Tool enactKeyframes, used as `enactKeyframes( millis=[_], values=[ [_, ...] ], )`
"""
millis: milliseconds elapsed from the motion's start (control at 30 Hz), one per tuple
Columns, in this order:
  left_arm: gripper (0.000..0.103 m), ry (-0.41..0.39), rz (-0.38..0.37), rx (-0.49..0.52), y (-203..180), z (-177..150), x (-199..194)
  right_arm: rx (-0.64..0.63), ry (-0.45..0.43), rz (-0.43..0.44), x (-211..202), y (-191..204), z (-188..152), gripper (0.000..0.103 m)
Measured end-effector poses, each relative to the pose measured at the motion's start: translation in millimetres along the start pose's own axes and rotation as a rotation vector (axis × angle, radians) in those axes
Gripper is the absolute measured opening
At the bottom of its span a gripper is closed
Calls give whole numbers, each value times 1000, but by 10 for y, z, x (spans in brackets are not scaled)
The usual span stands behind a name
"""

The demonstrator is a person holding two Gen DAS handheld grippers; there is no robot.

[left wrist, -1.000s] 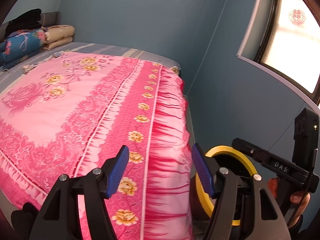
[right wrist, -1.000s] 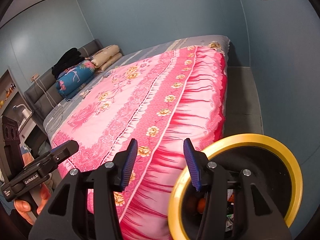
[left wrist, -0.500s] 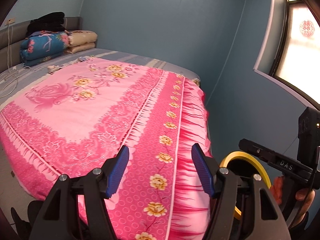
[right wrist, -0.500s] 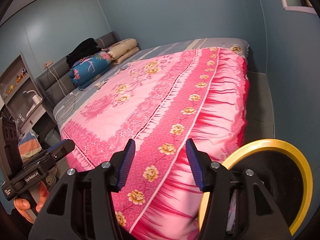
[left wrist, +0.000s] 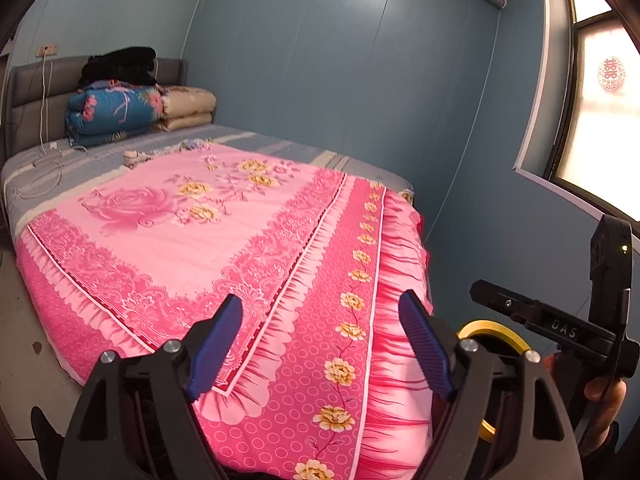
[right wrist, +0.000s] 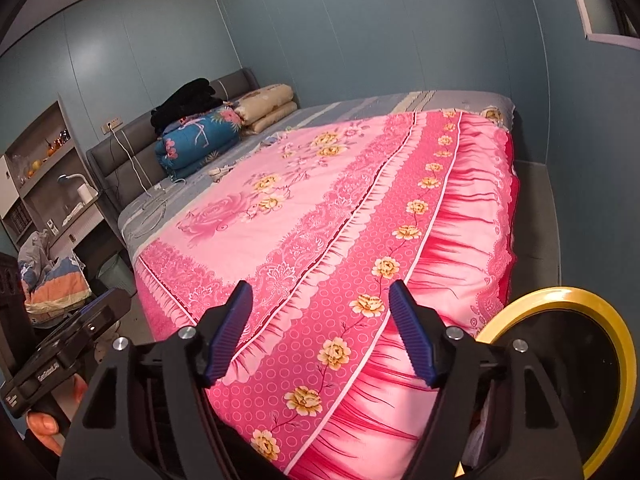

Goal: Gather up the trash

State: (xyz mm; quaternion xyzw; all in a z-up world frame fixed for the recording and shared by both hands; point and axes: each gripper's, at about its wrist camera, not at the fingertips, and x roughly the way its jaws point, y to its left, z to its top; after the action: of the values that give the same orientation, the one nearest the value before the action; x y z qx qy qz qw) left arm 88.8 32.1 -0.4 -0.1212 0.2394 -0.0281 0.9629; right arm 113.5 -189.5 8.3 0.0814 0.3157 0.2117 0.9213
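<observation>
The yellow-rimmed trash bin (right wrist: 560, 380) stands on the floor at the foot corner of the bed, just beside the hanging edge of the pink floral bedspread (right wrist: 320, 208), in the gap between the bed and the blue wall. Its dark inside holds some pale scraps low down, too hidden to name. In the left wrist view only an arc of the bin's rim (left wrist: 490, 330) shows behind the right-hand finger. A second ago the bin filled much more of both views and sat closer under the fingers; now it lies lower and further to the corner, and more of the bed top shows, so both cameras have lifted and pulled back.

The right gripper (right wrist: 320, 336) hangs over the bedspread's foot edge, its blue pads spread wide with nothing between them. The left gripper (left wrist: 320, 344) is likewise spread apart and empty over the same edge.

At the head of the bed, against the grey headboard (left wrist: 32, 88), lie a folded blue floral quilt (left wrist: 112, 114), beige folded bedding (left wrist: 186, 108) and black clothing (left wrist: 118, 66) on top. A white cable (left wrist: 42, 168) trails across the grey striped sheet. A window (left wrist: 600, 100) sits on the right wall.
</observation>
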Motion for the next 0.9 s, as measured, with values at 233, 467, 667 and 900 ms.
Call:
enactKeyframes(
  millis=[233,467,667,900],
  values=[
    [87,-50,12,10,1,-55,-139,-2,-67,-13,-121,-4,-30,89],
    [94,-77,15,3,6,-128,-261,-20,-137,-41,-221,3,-94,95],
    [95,-92,18,-2,-4,-231,-343,-55,-146,-79,-206,106,-179,95],
    [95,-121,25,-8,-22,-303,-436,-29,-209,-124,-251,58,-348,95]
  ],
)
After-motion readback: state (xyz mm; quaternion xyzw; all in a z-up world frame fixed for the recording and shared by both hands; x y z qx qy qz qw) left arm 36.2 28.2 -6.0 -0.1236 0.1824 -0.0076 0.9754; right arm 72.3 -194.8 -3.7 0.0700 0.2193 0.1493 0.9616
